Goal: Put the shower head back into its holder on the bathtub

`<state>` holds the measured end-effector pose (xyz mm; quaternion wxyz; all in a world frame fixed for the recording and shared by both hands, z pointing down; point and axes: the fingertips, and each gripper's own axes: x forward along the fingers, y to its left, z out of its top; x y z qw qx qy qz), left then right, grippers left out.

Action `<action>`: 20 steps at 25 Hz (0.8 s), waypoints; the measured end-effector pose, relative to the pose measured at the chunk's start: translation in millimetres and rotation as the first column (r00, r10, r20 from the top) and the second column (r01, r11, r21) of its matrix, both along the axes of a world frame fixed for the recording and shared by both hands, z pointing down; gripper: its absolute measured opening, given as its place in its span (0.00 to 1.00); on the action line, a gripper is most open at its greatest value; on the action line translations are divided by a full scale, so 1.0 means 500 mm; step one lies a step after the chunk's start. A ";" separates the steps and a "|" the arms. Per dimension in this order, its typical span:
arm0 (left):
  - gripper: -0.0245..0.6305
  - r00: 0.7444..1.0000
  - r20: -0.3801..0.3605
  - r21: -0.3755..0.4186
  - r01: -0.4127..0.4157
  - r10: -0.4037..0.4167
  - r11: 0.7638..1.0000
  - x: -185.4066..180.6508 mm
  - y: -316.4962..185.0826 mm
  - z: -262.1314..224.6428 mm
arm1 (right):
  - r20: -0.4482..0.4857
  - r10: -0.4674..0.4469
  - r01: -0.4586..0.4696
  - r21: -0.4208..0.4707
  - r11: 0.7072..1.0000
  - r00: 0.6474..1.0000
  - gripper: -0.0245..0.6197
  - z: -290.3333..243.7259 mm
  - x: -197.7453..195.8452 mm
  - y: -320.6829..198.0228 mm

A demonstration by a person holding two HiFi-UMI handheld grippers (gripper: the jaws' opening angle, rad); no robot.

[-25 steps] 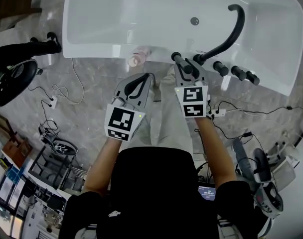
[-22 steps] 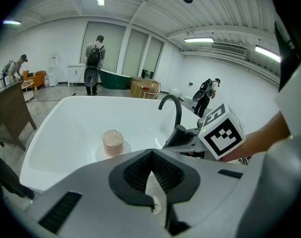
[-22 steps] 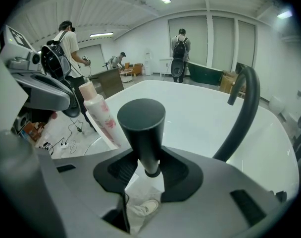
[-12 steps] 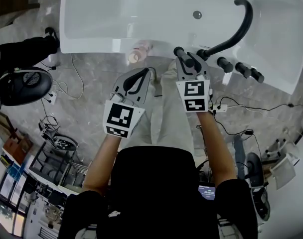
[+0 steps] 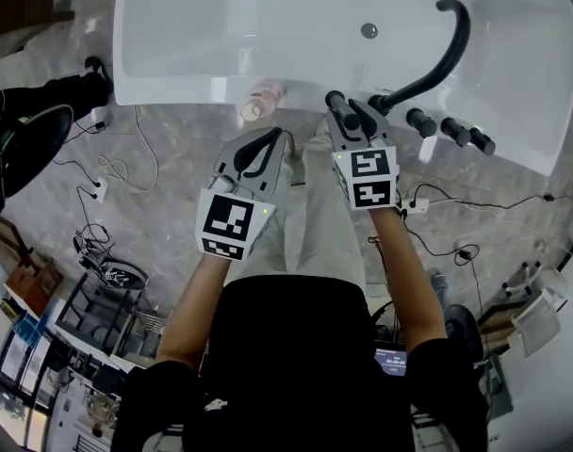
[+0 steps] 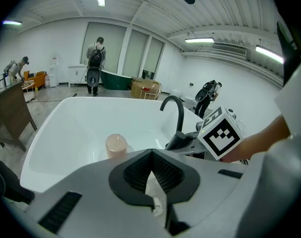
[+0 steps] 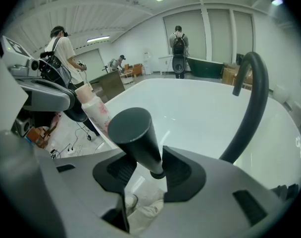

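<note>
Shower head (image 5: 341,109) upright on bathtub (image 5: 192,90) rim, one o'clock, apparently seated; right gripper (image 7: 150,165) clasps it, unreleased. Left gripper (image 6: 151,155) jaws together, empty.

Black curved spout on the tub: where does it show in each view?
Head view: spout, upper right.
Left gripper view: centre, right of the pink bottle.
Right gripper view: right side, curving up.
Shared landmark: pink bottle on the tub rim, left of the spout in all three.
</note>
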<state>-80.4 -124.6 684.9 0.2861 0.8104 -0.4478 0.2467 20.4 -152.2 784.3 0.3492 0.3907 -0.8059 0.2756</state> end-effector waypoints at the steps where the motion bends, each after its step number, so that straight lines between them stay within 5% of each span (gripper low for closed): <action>1: 0.06 1.000 0.000 0.004 0.000 0.000 1.000 0.000 -0.002 -0.005 | 0.003 -0.001 0.001 -0.009 1.000 1.000 0.28 0.000 0.000 0.002; 12: 0.06 0.999 0.013 0.050 -0.036 0.036 0.998 0.015 -0.028 -0.086 | 0.021 -0.020 0.019 0.026 0.999 1.000 0.31 -0.098 0.010 0.015; 20: 0.06 0.997 0.061 0.104 -0.061 0.055 0.993 0.024 -0.036 -0.168 | 0.089 0.056 -0.065 0.098 0.993 0.994 0.31 -0.226 0.047 0.005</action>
